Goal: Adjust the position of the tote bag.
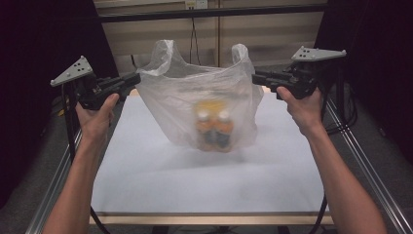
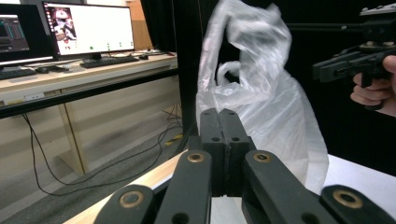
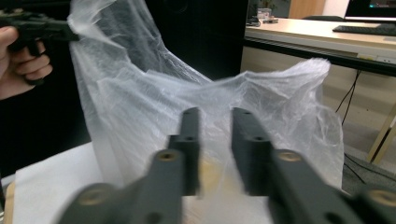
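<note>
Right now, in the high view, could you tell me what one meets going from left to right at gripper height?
Left hand → left gripper, its jaws shut on the bag's rim → white plastic bag, bottles showing through its lower part → right gripper, at the bag's other edge → right hand.

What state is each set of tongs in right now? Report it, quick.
Left tongs: shut, pinching the edge of the plastic bag.
Right tongs: open, jaws apart with the bag's film beyond them, not pressing on it.
</note>
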A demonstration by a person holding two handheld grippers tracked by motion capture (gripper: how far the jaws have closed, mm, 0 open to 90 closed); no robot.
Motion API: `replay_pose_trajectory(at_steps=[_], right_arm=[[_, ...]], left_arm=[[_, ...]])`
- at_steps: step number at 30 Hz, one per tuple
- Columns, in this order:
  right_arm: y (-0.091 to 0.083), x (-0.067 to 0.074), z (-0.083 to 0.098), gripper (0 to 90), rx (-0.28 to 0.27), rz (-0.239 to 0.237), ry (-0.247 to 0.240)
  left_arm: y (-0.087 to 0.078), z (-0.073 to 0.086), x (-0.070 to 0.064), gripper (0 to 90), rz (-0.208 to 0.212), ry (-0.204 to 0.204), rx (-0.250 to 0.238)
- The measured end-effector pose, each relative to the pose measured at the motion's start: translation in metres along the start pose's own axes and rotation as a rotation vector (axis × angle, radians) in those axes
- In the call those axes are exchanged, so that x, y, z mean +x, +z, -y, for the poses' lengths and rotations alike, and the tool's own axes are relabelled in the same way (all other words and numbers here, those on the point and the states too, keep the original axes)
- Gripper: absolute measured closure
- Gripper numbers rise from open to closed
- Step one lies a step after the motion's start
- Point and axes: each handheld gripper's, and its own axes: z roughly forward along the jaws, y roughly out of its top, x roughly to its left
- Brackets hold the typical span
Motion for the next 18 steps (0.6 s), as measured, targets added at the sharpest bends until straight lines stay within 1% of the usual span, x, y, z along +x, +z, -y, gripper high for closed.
replay_pose_trajectory(at_steps=[1,3,5,7,10,11,12,13,14,15,16,18], right_arm=[[0.003,-0.002,-0.001,63.0,0.004,0.006,0.004],[0.010,-0.007,-0.003,54.5,0.018,0.021,0.020],[0.020,-0.012,-0.004,47.6,0.034,0.045,0.027],[0.032,-0.020,-0.005,40.5,0.047,0.050,0.046],[0.051,-0.029,-0.007,31.9,0.077,0.085,0.050],[0.056,-0.032,-0.008,29.6,0.087,0.090,0.060],[0.061,-0.034,-0.008,28.2,0.095,0.103,0.071],[0.065,-0.036,-0.007,28.2,0.101,0.108,0.076],[0.068,-0.037,-0.005,29.7,0.101,0.102,0.083],[0.072,-0.038,-0.004,37.4,0.104,0.091,0.093],[0.074,-0.038,-0.003,45.0,0.112,0.089,0.090],[0.079,-0.038,0.000,61.5,0.118,0.053,0.089]], left_arm=[[0.000,0.000,0.000,90.0,0.002,0.007,0.001],[0.002,0.000,-0.001,90.0,0.009,0.008,-0.002],[0.002,-0.001,-0.001,90.0,0.016,0.009,-0.004],[0.003,-0.002,-0.002,90.0,0.019,0.011,-0.005],[0.003,-0.001,-0.002,90.0,0.019,0.014,0.003],[0.002,0.000,-0.001,90.0,0.024,0.009,-0.006],[0.001,0.000,0.000,90.0,0.022,0.009,-0.003],[0.001,0.001,0.001,90.0,0.022,0.011,-0.005],[0.001,0.001,0.001,90.0,0.022,0.011,-0.005],[-0.001,0.003,0.004,90.0,0.020,0.002,-0.003],[-0.001,0.004,0.004,90.0,0.020,-0.001,-0.002],[-0.002,0.006,0.005,90.0,0.020,-0.005,-0.002]])
